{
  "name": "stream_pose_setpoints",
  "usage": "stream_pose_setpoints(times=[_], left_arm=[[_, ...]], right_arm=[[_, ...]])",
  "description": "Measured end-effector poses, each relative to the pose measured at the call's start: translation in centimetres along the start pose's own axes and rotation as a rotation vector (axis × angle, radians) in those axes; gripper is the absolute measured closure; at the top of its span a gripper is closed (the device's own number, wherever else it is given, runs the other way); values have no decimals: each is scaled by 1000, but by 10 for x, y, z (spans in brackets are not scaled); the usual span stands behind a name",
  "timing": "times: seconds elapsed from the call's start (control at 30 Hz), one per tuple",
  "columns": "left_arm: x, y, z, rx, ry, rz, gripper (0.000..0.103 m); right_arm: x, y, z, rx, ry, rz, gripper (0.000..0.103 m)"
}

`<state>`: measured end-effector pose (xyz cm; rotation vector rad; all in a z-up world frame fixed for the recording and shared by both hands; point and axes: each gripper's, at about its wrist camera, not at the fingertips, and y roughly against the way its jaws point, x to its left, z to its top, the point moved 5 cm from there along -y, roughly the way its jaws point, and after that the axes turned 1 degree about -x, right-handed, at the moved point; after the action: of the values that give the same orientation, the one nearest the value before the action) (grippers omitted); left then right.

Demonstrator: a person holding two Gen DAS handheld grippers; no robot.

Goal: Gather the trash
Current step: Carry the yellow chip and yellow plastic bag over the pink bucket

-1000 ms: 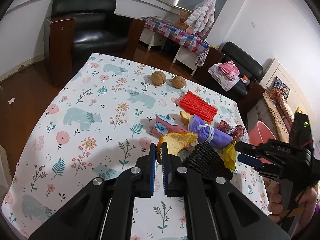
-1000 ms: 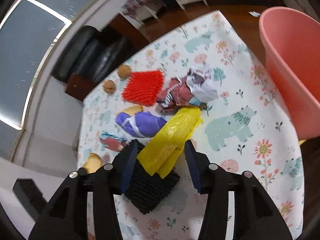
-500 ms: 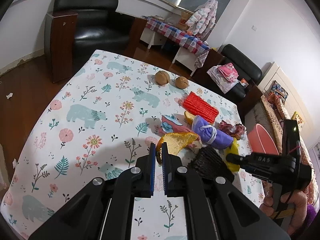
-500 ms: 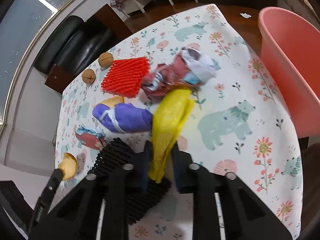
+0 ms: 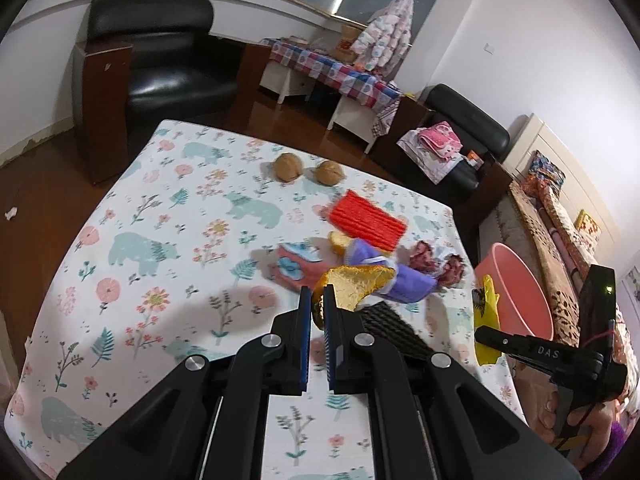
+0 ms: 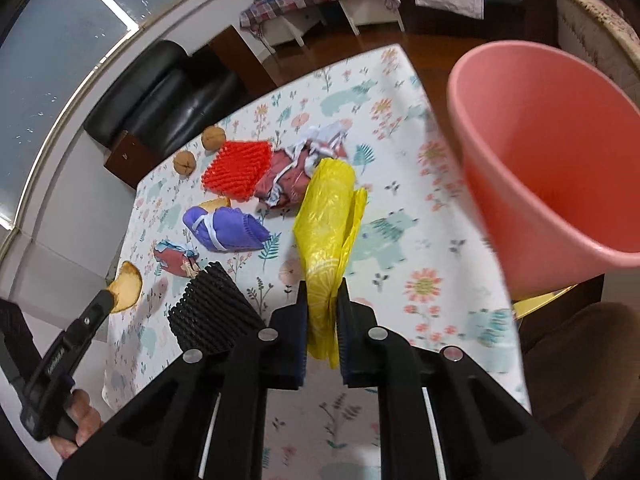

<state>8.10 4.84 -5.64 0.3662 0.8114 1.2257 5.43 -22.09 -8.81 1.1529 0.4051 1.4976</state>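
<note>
Lifted off tablecloth (image 6: pixel 420 216) since earlier frame: yellow bag (image 6: pixel 328 216), orange peel (image 5: pixel 358 282).
Right gripper (image 6: pixel 322 300) clamped on bag, near pink bin (image 6: pixel 560 168); left gripper (image 5: pixel 317 308) pinching peel above black foam net (image 5: pixel 394 330).

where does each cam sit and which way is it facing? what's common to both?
Left wrist: on the left gripper, facing across the table toward the armchair; its jaws grip an orange peel; the right gripper shows at right.
Right wrist: on the right gripper, looking down at the table and pink bin; jaws grip a yellow bag.
Shared: red mesh, black mesh.
</note>
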Motion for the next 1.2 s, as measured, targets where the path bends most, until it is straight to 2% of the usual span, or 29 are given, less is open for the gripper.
stream_pose_setpoints(times=[0.3,0.67,0.97,1.2], left_arm=[[-59,1,13,-18,-89,-61,98],[-170,-15,25,-17,-246,-171,98],[-251,-49,9,39,-363,-233,98],[-290,-75,-9,92,-433,-246,98]], right_arm=[[-16,45,12,-158,70,-4,90],[-70,89,31,-307,40,-60,90],[-116,104,41,-374,17,-156,90],[-149,98,43,-352,-25,-170,90]])
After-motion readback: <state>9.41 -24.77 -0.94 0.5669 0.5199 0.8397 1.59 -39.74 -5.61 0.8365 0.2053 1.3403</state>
